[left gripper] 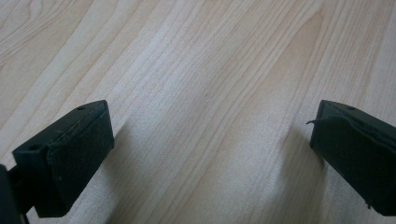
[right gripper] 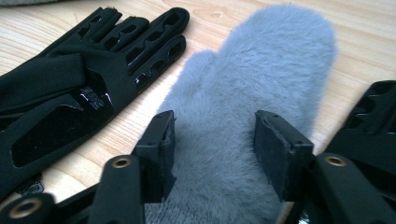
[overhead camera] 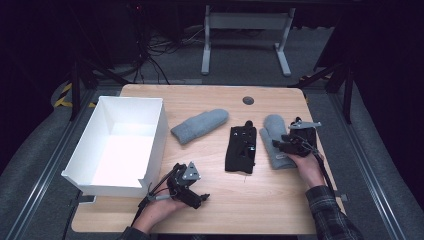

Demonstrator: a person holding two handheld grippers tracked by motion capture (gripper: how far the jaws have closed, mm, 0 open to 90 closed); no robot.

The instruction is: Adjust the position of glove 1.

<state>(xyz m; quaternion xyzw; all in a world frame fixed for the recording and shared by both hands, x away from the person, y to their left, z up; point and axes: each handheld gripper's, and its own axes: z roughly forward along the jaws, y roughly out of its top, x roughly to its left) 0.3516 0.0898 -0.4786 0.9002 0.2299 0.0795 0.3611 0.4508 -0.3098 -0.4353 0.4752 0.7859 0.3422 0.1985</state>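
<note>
Near the table's (overhead camera: 150, 95) right edge, the right gripper (right gripper: 214, 140) has its half-closed jaws on either side of the grey mitten (right gripper: 261, 70), pads not clearly pressing it, while the left gripper (left gripper: 210, 144) gapes wide over bare wood by the front edge.

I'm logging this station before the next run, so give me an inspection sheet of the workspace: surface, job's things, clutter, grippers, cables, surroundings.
Surface: wooden table, with a round dark grommet near the far edge.
Job's things: grey mitten flat at the right; second grey mitten mid-table; black gloves between them; another black glove at the edge of the right gripper view.
Clutter: white box, open, at the left.
Grippers: left gripper open over bare wood; right gripper straddles the first mitten's cuff end, pads not yet pressing.
Cables: one trailing from each gripper; a tangle of cables on the floor.
Surroundings: white table frame behind, dark room.
</note>
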